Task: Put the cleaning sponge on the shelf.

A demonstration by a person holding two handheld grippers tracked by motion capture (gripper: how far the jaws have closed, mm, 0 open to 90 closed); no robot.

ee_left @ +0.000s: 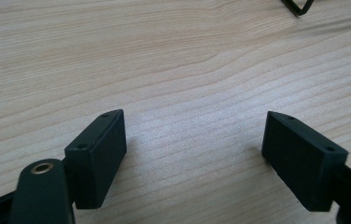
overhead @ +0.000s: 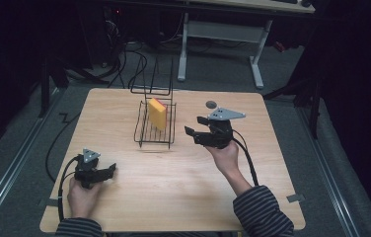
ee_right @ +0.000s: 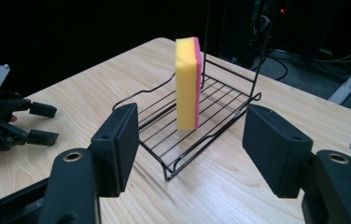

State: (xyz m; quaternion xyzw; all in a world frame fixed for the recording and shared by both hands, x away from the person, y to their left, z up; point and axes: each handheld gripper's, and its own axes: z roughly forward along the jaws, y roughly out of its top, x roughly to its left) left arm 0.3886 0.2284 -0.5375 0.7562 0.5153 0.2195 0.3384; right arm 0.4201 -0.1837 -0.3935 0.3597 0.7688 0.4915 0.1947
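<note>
- We are looking at a yellow rectangular sponge with a pink scouring layer — it is standing upright on its narrow edge on the floor of a black wire rack, near the middle of the light wooden table.
- We are judging the sponge to be light, soft and compressible, not fragile and not slippery; a firm squeeze will probably dent it rather than drop it.
- We are reckoning the best hold to be across its two broad faces, yellow on one side and pink on the other, up near the top edge where it is rising clear of the rack's low rim.
- We are holding the right gripper just in front of the rack's open end, its jaws standing wide apart with nothing between them, aimed at the sponge.
- We are resting the left gripper low over bare wood at the near left of the table, well apart from the rack — its jaws are also spread and empty.
- We are noting the rack's tall wire back behind the sponge and its raised front lip as the likeliest things to snag a jaw.
- We are seeing a small dark round object on the table beyond the right gripper; it is too small to identify, perhaps a disc or a mark.
</note>
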